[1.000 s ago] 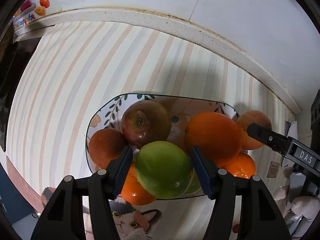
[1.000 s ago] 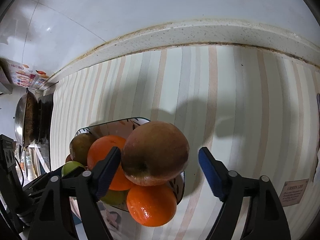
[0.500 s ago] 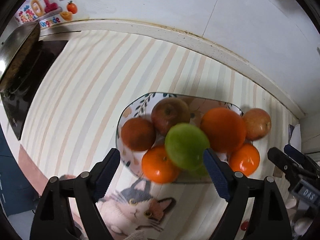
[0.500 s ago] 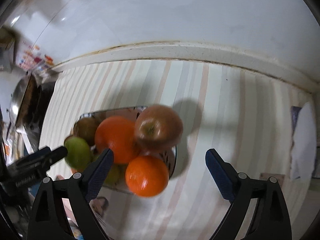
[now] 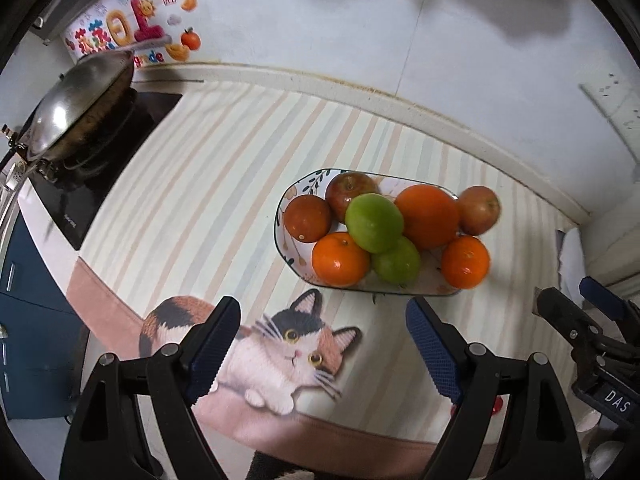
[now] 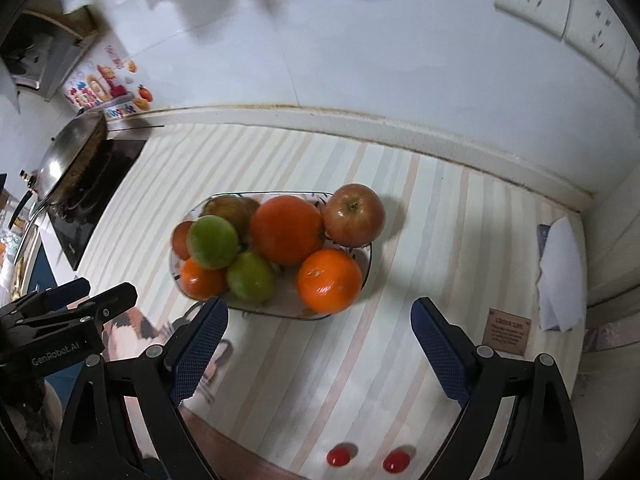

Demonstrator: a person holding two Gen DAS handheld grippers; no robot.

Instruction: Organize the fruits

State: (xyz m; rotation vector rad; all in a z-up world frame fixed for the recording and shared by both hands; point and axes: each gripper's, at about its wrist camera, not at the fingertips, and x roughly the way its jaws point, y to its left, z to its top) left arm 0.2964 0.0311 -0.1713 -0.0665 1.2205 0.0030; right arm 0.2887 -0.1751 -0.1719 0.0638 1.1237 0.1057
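On the striped worktop (image 5: 224,184), the plate (image 5: 294,196) near the back edge carries all the fruit, heaped. Left gripper (image 5: 322,344) and right gripper (image 6: 320,344) hang spread and empty; best lift clear without brushing the top green apple (image 5: 374,222).

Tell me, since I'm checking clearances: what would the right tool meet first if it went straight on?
Probably the small orange at the plate's near edge, centred ahead of the open right tool; depth is uncertain.

Even indoor light, blurred upper wall, fisheye bending and dark corners.
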